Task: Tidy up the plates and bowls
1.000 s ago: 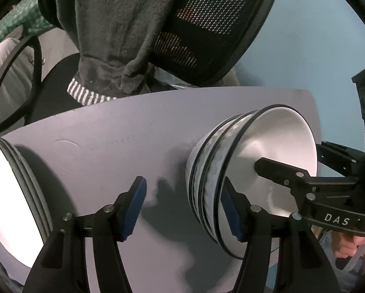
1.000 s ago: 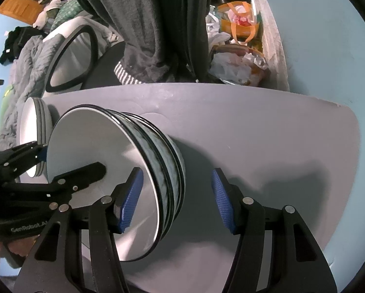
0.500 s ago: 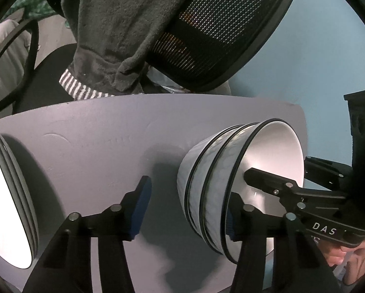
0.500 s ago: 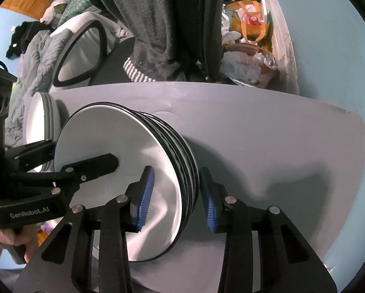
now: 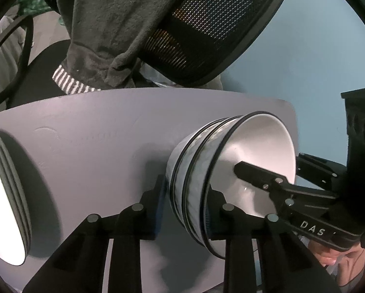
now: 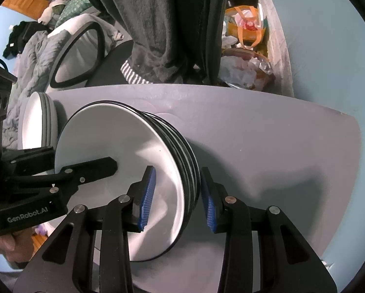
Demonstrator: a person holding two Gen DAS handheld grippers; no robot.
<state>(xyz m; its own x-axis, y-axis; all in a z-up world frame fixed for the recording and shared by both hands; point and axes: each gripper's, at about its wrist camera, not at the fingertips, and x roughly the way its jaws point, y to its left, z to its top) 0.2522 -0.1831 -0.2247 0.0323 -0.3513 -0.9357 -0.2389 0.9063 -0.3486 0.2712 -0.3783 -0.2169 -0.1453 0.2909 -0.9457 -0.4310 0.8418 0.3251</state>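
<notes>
A stack of white bowls with black rims (image 5: 199, 168) stands on the grey table (image 5: 96, 141); it also shows in the right wrist view (image 6: 123, 171). My left gripper (image 5: 184, 207) is shut on the stack's wall, one finger inside, one outside. My right gripper (image 6: 177, 195) grips the opposite wall the same way, blue pads (image 6: 147, 195) against the rim. Each gripper appears in the other's view, reaching into the top bowl. A stack of white plates (image 5: 4, 195) sits at the table's left, also seen in the right wrist view (image 6: 35, 119).
A black mesh office chair (image 5: 206, 24) draped with a dark grey garment (image 5: 104, 24) stands just beyond the table's far edge. A bag of clutter (image 6: 246, 29) lies on the floor behind. A light blue wall (image 5: 304, 61) is to the right.
Both grippers have moved in and closed from wide open onto opposite walls of the bowl stack. The stack stands at the same place on the table.
</notes>
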